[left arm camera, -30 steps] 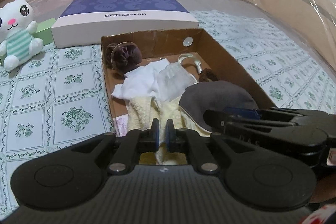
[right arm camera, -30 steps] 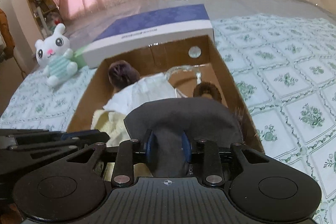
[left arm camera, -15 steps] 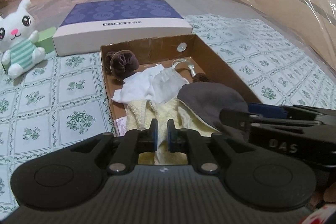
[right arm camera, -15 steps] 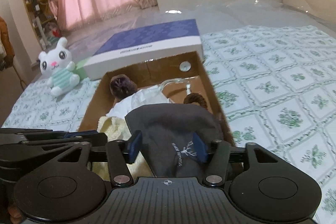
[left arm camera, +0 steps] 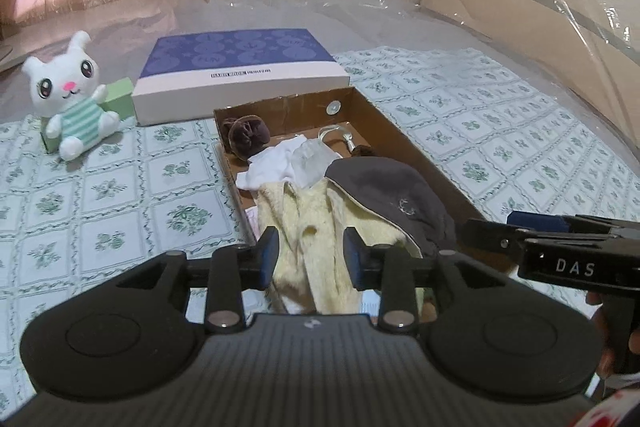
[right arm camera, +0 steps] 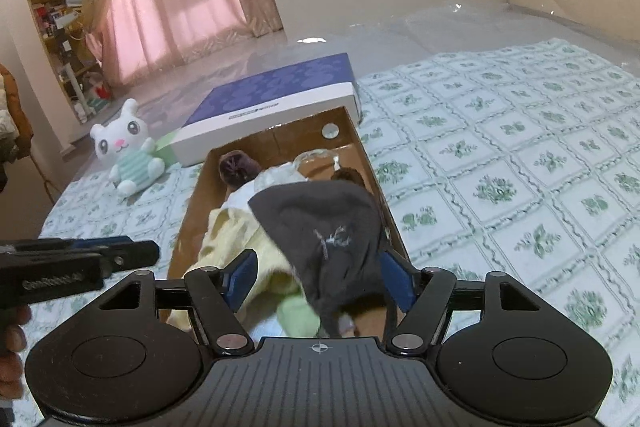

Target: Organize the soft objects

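A brown cardboard box on the bed holds soft things: a dark grey cloth on top, a pale yellow fleece, a white cloth and a brown plush at the far end. My left gripper is open above the near end of the yellow fleece. My right gripper is open, its fingers either side of the grey cloth's near edge, which lies loose in the box.
A white bunny plush sits on the patterned bedsheet at the left, against a green block. A blue and white flat box lies behind the cardboard box. A plastic-wrapped headboard runs along the right.
Both grippers have opened and drawn back from the box. The right one has let go of the grey cloth, which now lies over the yellow fleece.
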Demonstrator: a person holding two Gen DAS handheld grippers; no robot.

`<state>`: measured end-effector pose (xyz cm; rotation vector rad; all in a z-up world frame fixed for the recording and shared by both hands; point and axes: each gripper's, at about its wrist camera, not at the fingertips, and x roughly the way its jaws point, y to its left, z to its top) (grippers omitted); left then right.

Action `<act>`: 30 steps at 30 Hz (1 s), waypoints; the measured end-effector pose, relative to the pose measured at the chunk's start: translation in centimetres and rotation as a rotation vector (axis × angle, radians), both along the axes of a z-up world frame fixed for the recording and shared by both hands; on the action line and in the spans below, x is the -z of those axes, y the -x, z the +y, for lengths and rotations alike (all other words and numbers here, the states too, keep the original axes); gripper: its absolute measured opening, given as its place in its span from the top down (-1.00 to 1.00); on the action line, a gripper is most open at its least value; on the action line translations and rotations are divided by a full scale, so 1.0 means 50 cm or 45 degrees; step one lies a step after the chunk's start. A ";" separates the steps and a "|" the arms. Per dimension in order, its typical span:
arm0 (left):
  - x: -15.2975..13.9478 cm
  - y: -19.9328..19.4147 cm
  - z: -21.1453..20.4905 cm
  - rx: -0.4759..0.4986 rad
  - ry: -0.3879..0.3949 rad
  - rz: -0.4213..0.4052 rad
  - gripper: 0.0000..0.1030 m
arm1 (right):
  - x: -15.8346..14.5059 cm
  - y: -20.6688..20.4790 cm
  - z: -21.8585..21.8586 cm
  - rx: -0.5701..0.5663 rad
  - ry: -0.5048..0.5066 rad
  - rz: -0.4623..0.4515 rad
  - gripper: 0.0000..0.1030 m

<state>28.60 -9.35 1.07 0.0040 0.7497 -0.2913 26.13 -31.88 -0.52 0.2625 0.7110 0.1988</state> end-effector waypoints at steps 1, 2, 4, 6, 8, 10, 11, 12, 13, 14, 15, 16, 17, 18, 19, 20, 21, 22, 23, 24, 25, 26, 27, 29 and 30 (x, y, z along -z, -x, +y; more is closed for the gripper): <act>-0.006 0.010 0.002 0.006 0.000 -0.005 0.37 | -0.003 0.009 -0.001 0.000 0.000 -0.001 -0.33; -0.012 0.021 0.004 0.008 -0.002 -0.010 0.36 | -0.006 0.019 -0.002 0.000 -0.001 -0.001 -0.33; -0.021 0.041 0.010 0.014 -0.006 -0.023 0.36 | -0.010 0.031 -0.001 -0.005 -0.005 -0.002 -0.33; -0.021 0.054 0.012 0.023 -0.012 -0.028 0.36 | -0.012 0.046 -0.001 -0.010 -0.014 -0.006 -0.33; -0.013 0.063 0.010 0.034 -0.021 -0.025 0.37 | -0.012 0.056 -0.002 -0.005 -0.027 -0.003 -0.33; 0.004 0.065 0.004 0.045 -0.037 -0.008 0.38 | -0.008 0.059 -0.002 -0.003 -0.033 0.008 -0.33; 0.013 0.064 0.000 0.054 -0.042 0.002 0.40 | -0.005 0.060 -0.002 -0.002 -0.030 0.015 -0.33; 0.021 0.063 -0.003 0.062 -0.042 0.005 0.41 | -0.001 0.061 -0.001 0.000 -0.026 0.022 -0.33; 0.027 0.059 -0.007 0.073 -0.038 0.004 0.42 | 0.002 0.060 -0.002 0.002 -0.025 0.028 -0.33; 0.034 0.055 -0.012 0.084 -0.039 0.003 0.45 | 0.007 0.057 -0.003 0.008 -0.025 0.033 -0.33; 0.042 0.048 -0.017 0.094 -0.043 0.002 0.47 | 0.010 0.053 -0.005 0.013 -0.025 0.037 -0.33; 0.050 0.041 -0.022 0.103 -0.048 0.000 0.51 | 0.014 0.048 -0.007 0.018 -0.022 0.039 -0.33; 0.058 0.031 -0.028 0.111 -0.054 0.002 0.58 | 0.018 0.043 -0.009 0.026 -0.018 0.042 -0.33; 0.066 0.022 -0.034 0.118 -0.058 0.004 0.62 | 0.021 0.038 -0.012 0.033 -0.015 0.042 -0.33; 0.074 0.011 -0.039 0.125 -0.060 0.009 0.72 | 0.024 0.033 -0.014 0.038 -0.013 0.040 -0.32; 0.084 -0.002 -0.044 0.131 -0.064 0.022 0.83 | 0.028 0.027 -0.018 0.041 -0.009 0.040 -0.32; 0.093 -0.015 -0.047 0.141 -0.060 0.033 0.86 | 0.031 0.022 -0.020 0.045 -0.004 0.040 -0.32; 0.102 -0.027 -0.051 0.142 -0.054 0.049 0.88 | 0.034 0.017 -0.022 0.050 -0.001 0.041 -0.32; 0.114 -0.039 -0.054 0.131 -0.053 0.074 0.89 | 0.038 0.010 -0.024 0.053 0.001 0.046 -0.32; 0.127 -0.052 -0.057 0.129 -0.048 0.101 0.89 | 0.042 0.004 -0.026 0.057 0.002 0.053 -0.32; 0.137 -0.061 -0.059 0.125 -0.044 0.127 0.90 | 0.045 -0.001 -0.028 0.062 0.001 0.060 -0.32; 0.148 -0.070 -0.062 0.118 -0.046 0.153 0.91 | 0.049 -0.006 -0.030 0.067 -0.002 0.066 -0.32; 0.157 -0.076 -0.065 0.116 -0.044 0.171 0.91 | 0.052 -0.010 -0.031 0.070 -0.004 0.071 -0.32; 0.172 -0.084 -0.071 0.101 -0.048 0.192 0.91 | 0.054 -0.015 -0.030 0.072 0.004 0.062 -0.32; 0.175 -0.082 -0.078 0.105 -0.077 0.170 0.91 | 0.054 -0.017 -0.029 0.071 0.010 0.059 -0.32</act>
